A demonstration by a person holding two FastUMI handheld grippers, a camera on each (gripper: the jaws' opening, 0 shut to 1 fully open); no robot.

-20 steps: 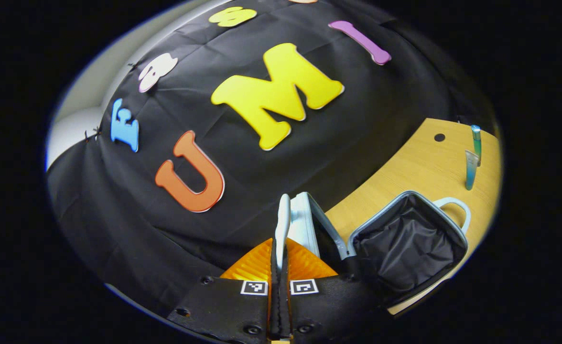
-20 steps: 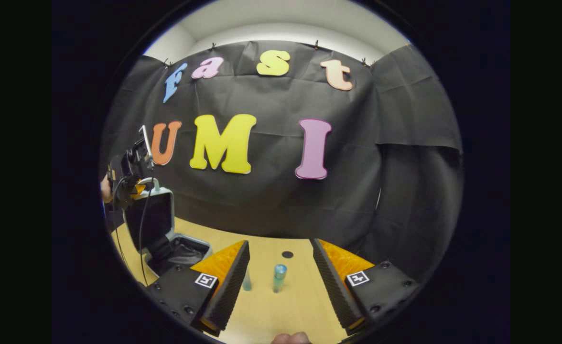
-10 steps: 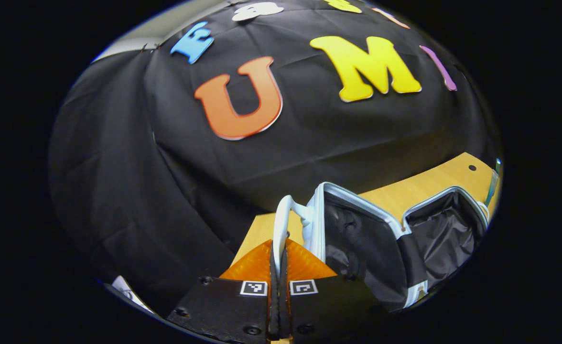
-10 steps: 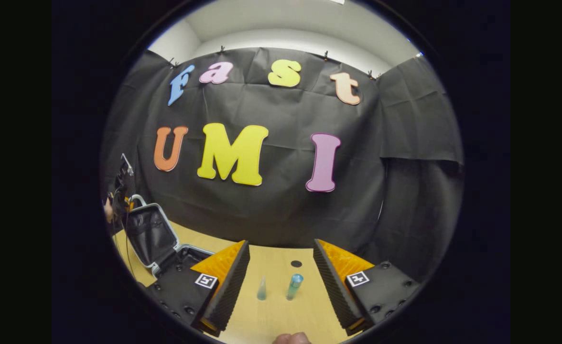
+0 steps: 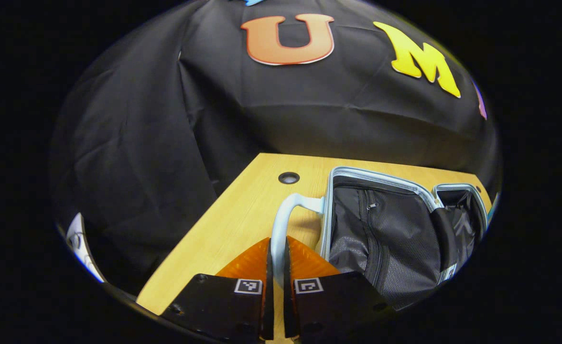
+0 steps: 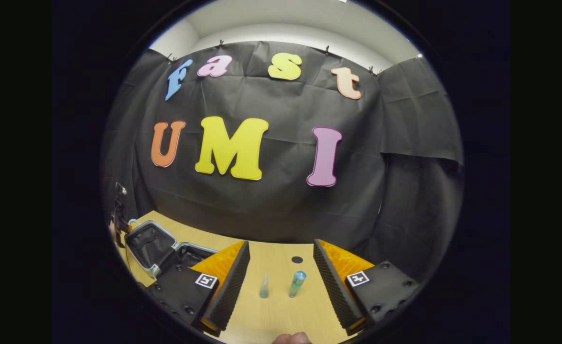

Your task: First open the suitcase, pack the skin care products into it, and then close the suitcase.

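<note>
Pale suitcase handle pinched in left gripper, lid laid open rightward, right gripper spread, two tubes standing ahead between its fingers.

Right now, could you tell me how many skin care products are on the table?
2. A small clear tube stands on the table between the right gripper fingers, and a teal bottle stands just right of it. Others may be hidden.

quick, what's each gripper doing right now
Left gripper: shut on the suitcase handle.
Right gripper: open, holding nothing, with two skin care tubes on the table ahead.
</note>
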